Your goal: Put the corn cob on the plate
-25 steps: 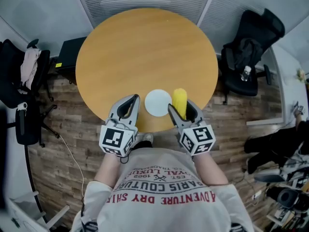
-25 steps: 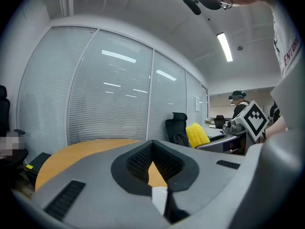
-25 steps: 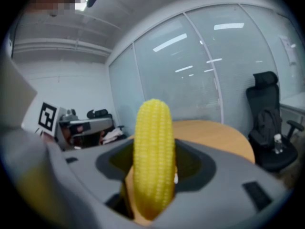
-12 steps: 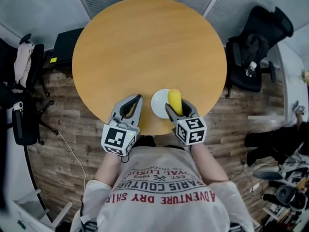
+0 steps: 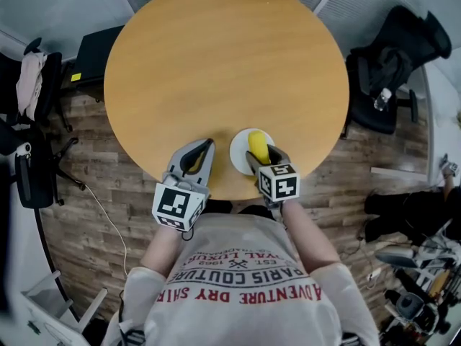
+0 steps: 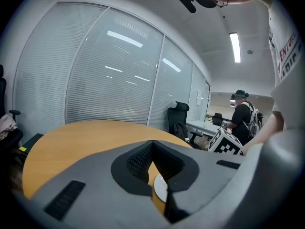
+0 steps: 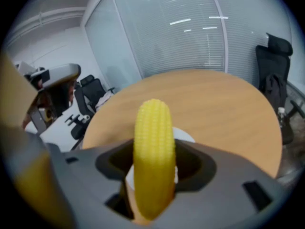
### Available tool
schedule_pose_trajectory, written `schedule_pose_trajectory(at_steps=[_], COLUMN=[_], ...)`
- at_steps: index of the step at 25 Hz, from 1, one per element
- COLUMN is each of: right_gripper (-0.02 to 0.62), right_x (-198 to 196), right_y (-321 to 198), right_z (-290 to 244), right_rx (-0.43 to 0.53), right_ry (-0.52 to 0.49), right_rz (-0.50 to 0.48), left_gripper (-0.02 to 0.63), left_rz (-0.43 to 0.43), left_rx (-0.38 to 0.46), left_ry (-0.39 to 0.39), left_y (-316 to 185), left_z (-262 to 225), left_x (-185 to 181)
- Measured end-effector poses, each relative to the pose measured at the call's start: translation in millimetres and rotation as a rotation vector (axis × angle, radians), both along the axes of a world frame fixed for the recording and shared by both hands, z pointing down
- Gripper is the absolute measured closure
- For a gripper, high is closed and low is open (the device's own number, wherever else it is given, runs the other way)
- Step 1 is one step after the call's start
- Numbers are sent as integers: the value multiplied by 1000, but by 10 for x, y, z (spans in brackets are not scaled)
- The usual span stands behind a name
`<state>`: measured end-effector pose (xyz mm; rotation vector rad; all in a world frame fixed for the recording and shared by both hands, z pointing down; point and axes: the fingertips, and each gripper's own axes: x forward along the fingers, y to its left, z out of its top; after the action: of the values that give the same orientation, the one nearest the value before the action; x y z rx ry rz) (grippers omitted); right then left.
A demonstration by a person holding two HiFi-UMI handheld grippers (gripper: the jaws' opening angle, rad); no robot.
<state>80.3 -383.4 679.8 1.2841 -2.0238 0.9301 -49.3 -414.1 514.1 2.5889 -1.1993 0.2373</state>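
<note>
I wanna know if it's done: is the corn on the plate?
Not yet: the right gripper is shut on the corn cob, holding it over the plate.

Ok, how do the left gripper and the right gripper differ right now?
The right gripper is shut on the corn cob, which sticks out past its jaws; the left gripper is shut with nothing in it. The right gripper holds the cob over the white plate; the left gripper is beside the plate, over bare table. Both are at the table's near edge.

One corn cob [image 5: 256,144], one plate [image 5: 238,151], one round table [image 5: 216,63], two tongs: left tongs [image 5: 204,147], right tongs [image 5: 263,156].
</note>
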Motion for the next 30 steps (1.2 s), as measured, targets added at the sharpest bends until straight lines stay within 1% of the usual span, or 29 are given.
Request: schedule_pose_trajectory(at_steps=[7, 10, 14, 19, 24, 30], right_gripper=[330, 330, 330, 330, 330, 324], right_x=[-26, -49, -81, -129, -124, -165], right_y=[19, 20, 3, -2, -67, -117], right_z=[332, 392, 424, 454, 450, 440], right_rx=[-98, -117, -120, -124, -106, -95], right_ry=[34, 44, 54, 72, 101, 80], right_rz=[-10, -15, -17, -9, -5, 33], left_gripper=[574, 574, 574, 574, 574, 574], left_rz=[-5, -8, -17, -42, -39, -28], left_rx=[-28, -34, -38, -52, -50, -51], left_ry=[-14, -24, -29, -17, -23, -22], left_y=[-1, 14, 18, -11, -53, -51], left_z=[134, 162, 196, 217, 220, 224], left_x=[-30, -49, -102, -224, -223, -211])
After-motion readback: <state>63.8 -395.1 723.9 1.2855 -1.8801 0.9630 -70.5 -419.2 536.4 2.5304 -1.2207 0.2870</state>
